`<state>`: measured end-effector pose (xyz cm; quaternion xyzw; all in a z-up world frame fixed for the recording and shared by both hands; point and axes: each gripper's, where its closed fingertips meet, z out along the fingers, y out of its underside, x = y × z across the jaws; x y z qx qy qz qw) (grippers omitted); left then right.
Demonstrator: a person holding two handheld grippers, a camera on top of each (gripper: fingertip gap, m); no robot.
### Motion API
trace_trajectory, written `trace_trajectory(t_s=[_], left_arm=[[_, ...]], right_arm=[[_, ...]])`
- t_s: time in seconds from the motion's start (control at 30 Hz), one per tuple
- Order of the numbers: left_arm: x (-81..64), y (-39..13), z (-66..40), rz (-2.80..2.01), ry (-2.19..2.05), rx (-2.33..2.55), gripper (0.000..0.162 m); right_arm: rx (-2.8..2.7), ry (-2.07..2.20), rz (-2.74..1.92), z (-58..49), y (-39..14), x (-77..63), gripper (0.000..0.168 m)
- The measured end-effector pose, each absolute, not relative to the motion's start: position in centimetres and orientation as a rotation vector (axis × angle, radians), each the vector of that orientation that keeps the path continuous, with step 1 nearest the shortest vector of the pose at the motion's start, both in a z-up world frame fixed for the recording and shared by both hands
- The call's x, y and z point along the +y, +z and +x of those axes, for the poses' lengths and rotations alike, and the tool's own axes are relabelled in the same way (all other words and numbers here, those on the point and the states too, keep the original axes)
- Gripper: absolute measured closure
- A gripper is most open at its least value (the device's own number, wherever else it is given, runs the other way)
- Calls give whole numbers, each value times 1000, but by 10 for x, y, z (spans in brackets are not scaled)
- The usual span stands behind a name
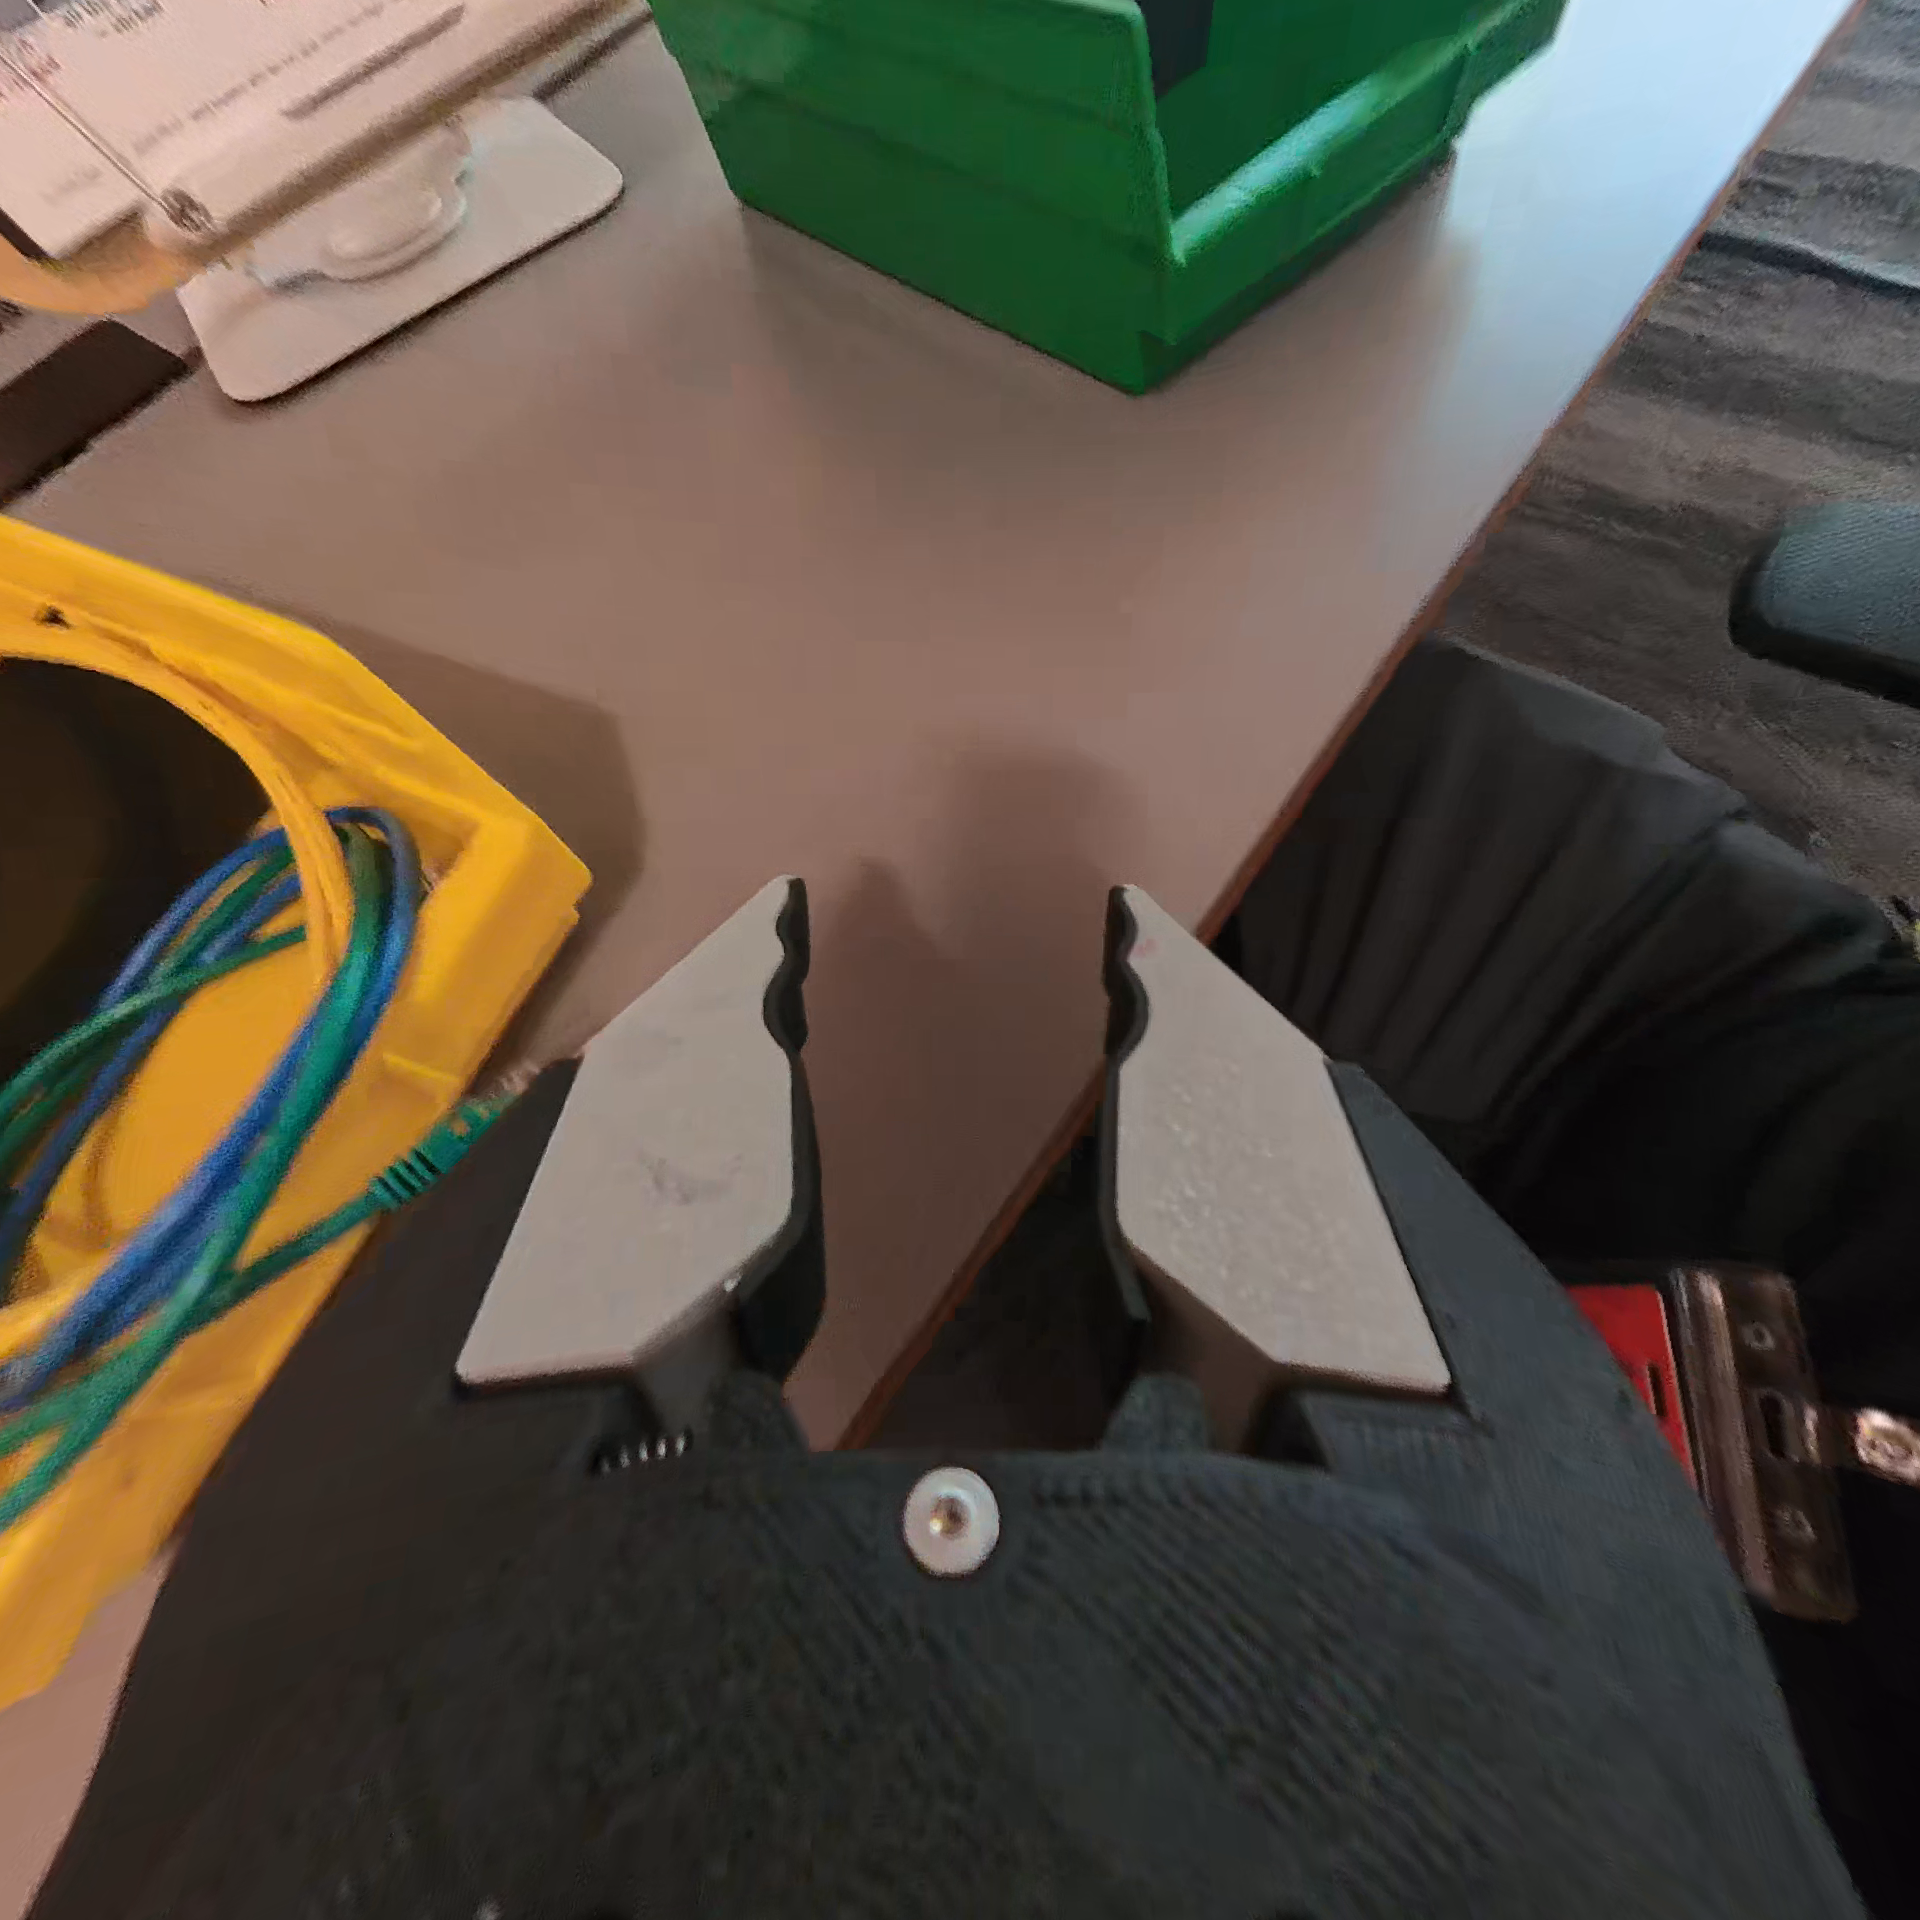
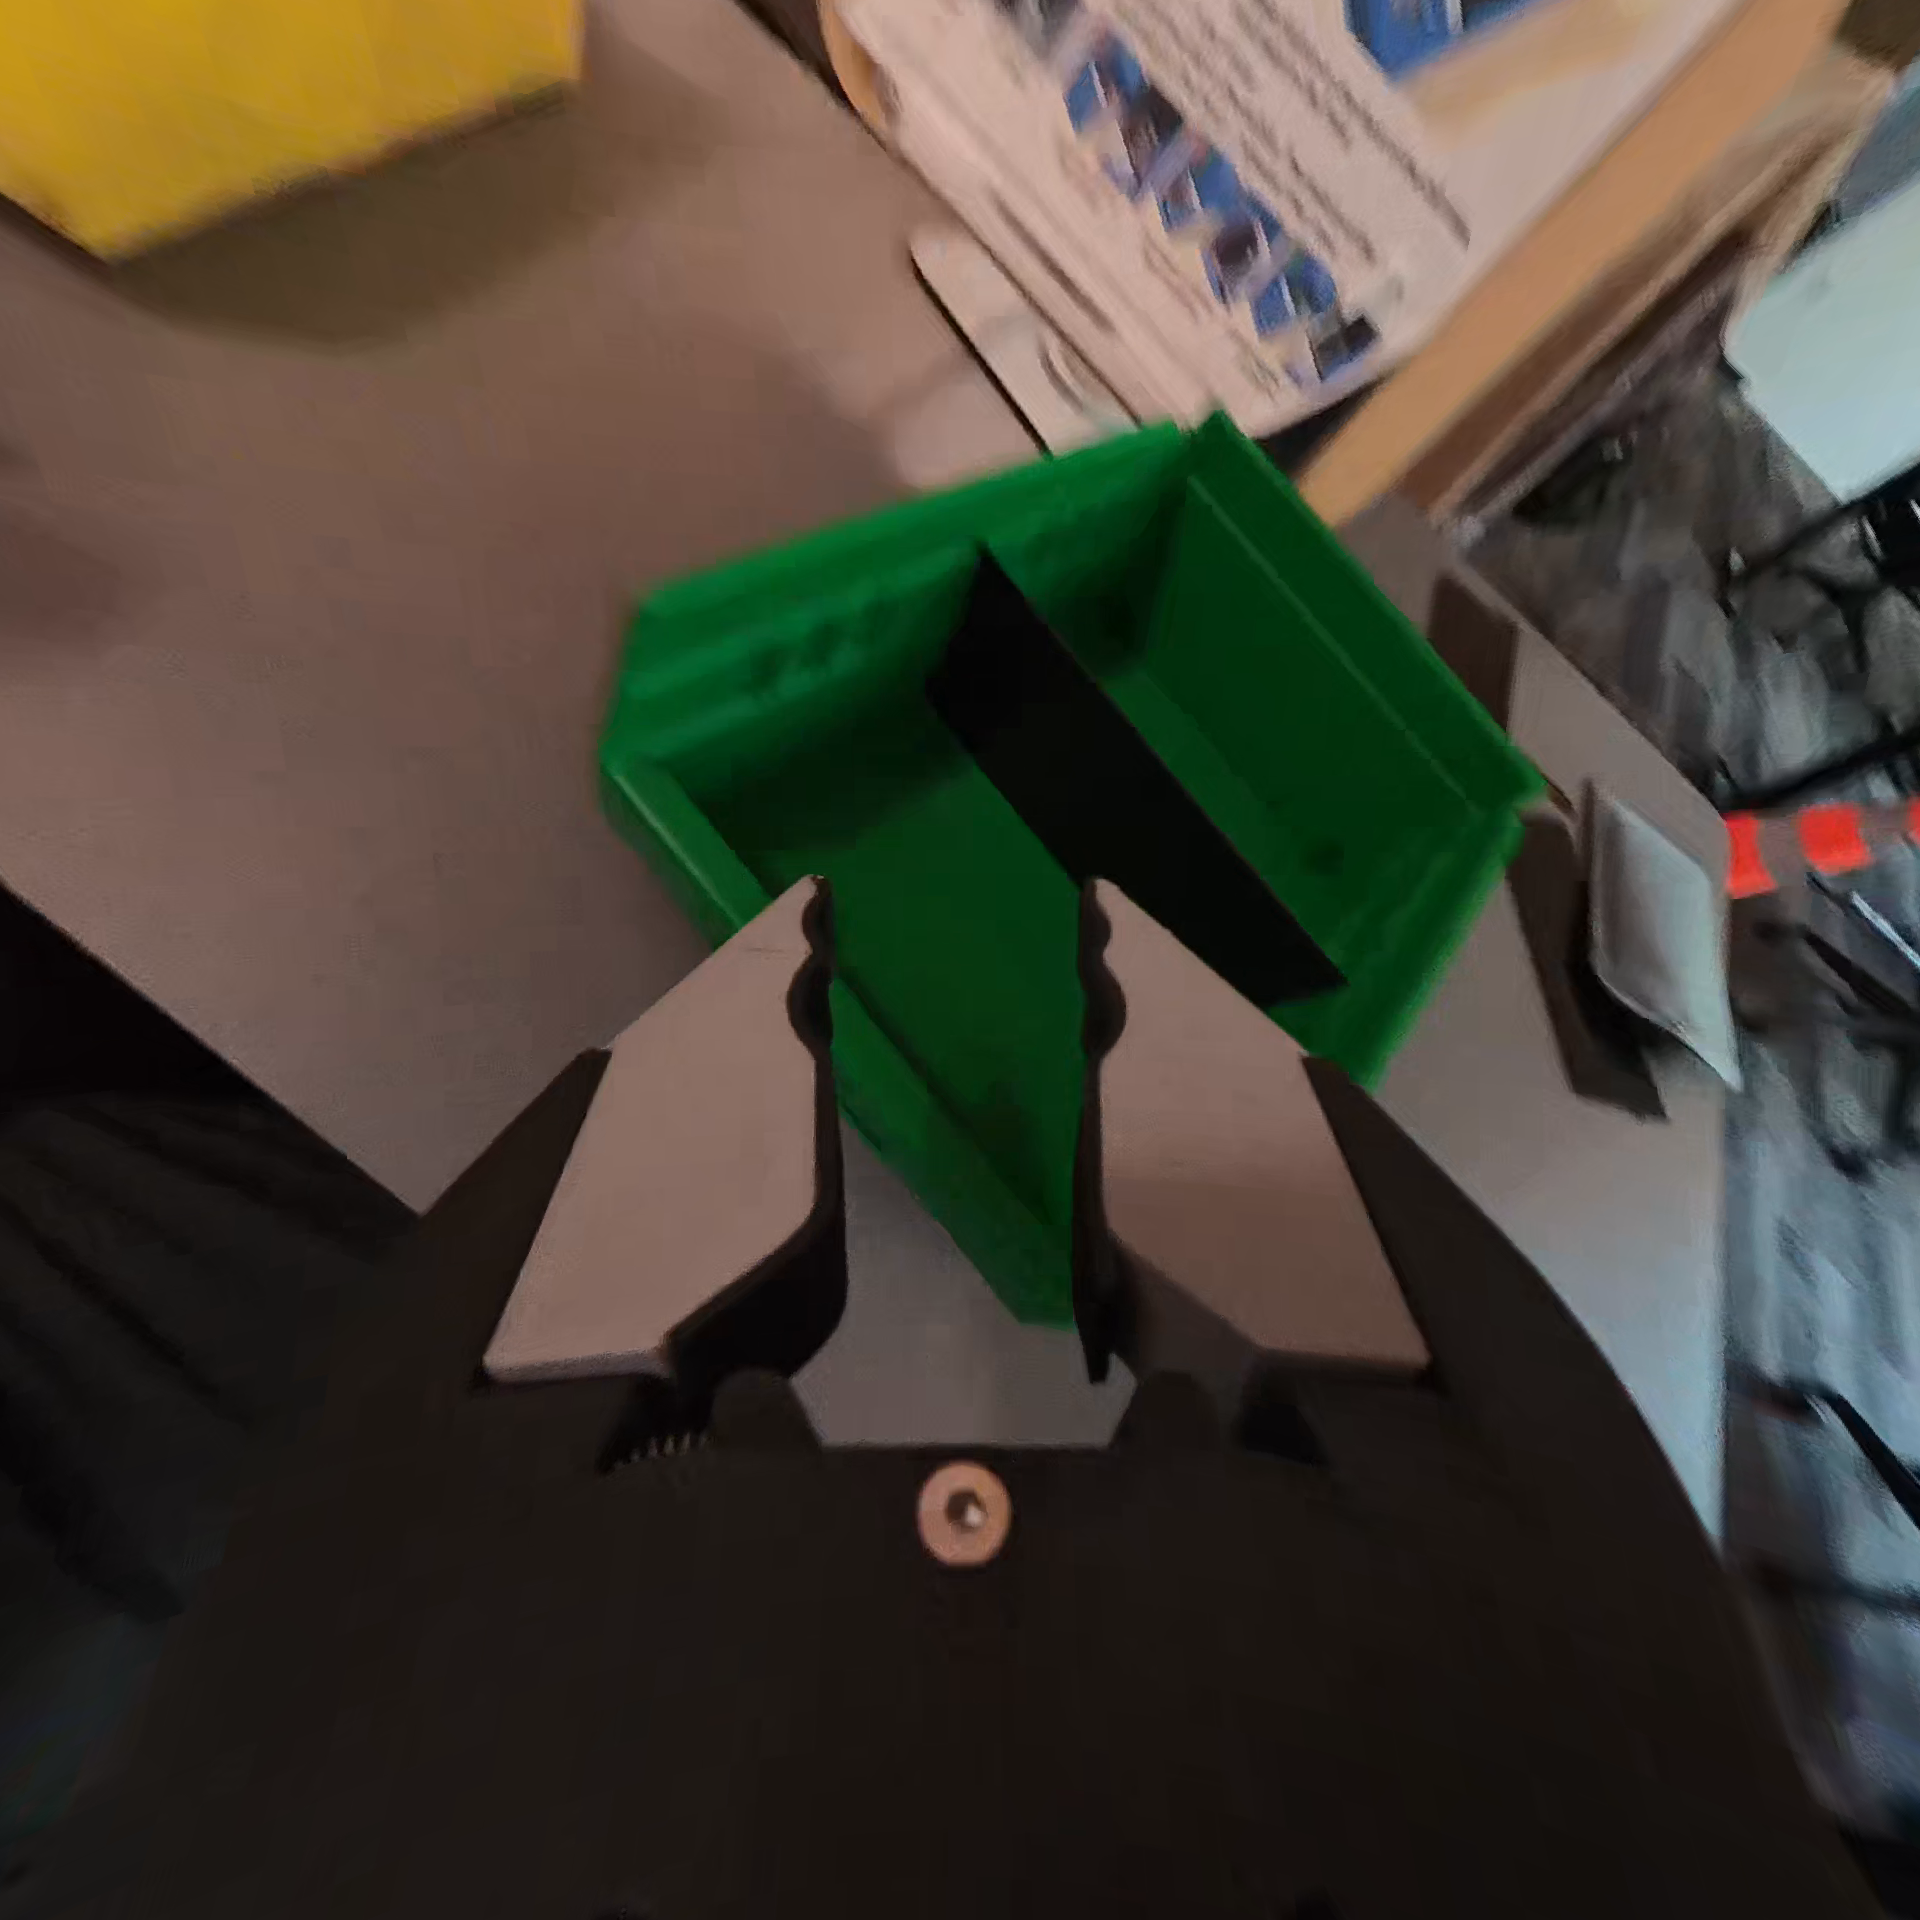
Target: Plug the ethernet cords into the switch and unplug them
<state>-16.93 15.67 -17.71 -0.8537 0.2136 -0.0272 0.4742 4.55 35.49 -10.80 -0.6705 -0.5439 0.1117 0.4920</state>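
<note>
We've got a plain greyish-brown table (image 1: 935,582) filling most of both views, with its front edge cutting diagonally down the right side of the left wrist view. Past that edge there's dark carpet (image 1: 1766,343) in the upper right, plus something black and draped at the right, hard to say what.

Our left gripper (image 1: 954,902) sits low in the centre of its frame, fingers spread wide with nothing between them, just bare table under the tips. At the left edge is a yellow bin (image 1: 436,831) with the ethernet cords (image 1: 260,1039) coiled inside, blue, green and yellow. One green plug (image 1: 447,1138) pokes over the bin's rim next to the left finger. The bin is cut off by the frame, so we can't see all of it.

Our right gripper (image 2: 954,896) is also wide open and empty, hovering over a green bin (image 2: 1247,644) in the middle of its frame. Inside that bin there's a flat black thing (image 2: 1122,800) leaning on a slant. It could be the switch, but the picture is too smeared to show any ports. In the left wrist view the same green bin shows at the top centre, cropped.

In the upper left of the left wrist view there's a white stand base (image 1: 416,239) with printed paper (image 1: 208,94) above it. The right edge of the right wrist view is a blurry clutter we can't sort out.
</note>
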Motion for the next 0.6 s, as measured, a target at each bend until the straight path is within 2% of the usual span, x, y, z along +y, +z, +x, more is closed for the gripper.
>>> trace_trajectory(t_s=[0.13,0.23,0.3,0.4,0.5,0.53,0.6], left_arm=[[202,-159,-193,-2056,7,389,108],[234,-182,-219,-2121,73,262,103],[250,-191,-225,-2117,73,214,131],[264,-201,-226,-2121,84,199,148],[265,-206,-234,-2134,150,232,162],[262,-204,-237,-2130,159,234,162],[255,-193,-246,-2107,173,232,162]], right_arm=[[-1293,427,-1629,-6,-123,342,114],[-1251,417,-1648,-39,-137,344,102],[-1203,348,-1645,-54,-146,352,98],[-1191,234,-1670,-67,-168,366,101],[-1249,196,-1684,-66,-188,371,112],[-1284,234,-1673,-65,-191,367,121],[-1331,260,-1663,-54,-193,365,125]])
